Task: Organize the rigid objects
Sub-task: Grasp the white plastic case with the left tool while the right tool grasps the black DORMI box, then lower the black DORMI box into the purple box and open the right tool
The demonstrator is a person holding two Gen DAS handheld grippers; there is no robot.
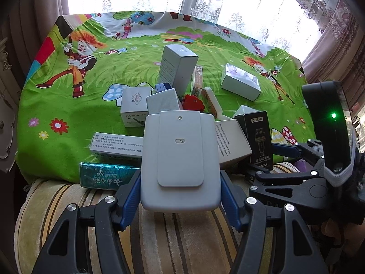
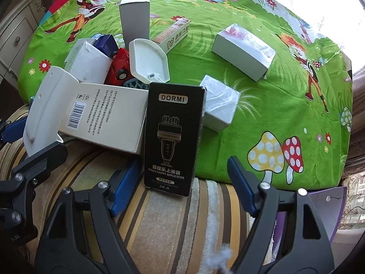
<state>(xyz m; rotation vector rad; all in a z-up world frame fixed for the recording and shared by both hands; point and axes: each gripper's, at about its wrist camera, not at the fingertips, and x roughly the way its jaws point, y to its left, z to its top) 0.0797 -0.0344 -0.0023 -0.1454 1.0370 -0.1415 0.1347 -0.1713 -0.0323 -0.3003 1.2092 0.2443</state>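
**Below: two hand-held grippers at the near edge of a pile of boxes**

Centrally in the left wrist view, a flat grey case [image 1: 180, 162] is seen clamped between the blue pads [image 1: 131, 196] of the left gripper [image 1: 180, 199]; both pads lie against its long edges, and its far end is raised over the pile. In the right wrist view, the black DORMI box [image 2: 173, 137] is shown upright at the seam between the green cartoon cloth [image 2: 273, 105] and the striped cushion [image 2: 159, 217]. The right gripper [image 2: 182, 187] is placed around the foot of this box: the left pad [image 2: 126, 185] is close against the box, though contact cannot be confirmed, while the right pad [image 2: 241, 185] is plainly apart from it, so the box is not gripped. Just left of the black box, an open white carton [image 2: 107, 118] with a barcode is seen lying on its side, touching it. Behind are a red toy car [image 2: 119, 69], a white scoop-shaped piece [image 2: 148, 61], a dark blue box [image 2: 106, 43] and a tall grey-white box [image 2: 134, 16] standing upright. A small foil-wrapped box [image 2: 220, 105] is placed just right of the black box, and a longer white box [image 2: 244, 52] lies well apart on the cloth. A teal box [image 1: 102, 178] is seen at the cloth's near edge in the left wrist view.
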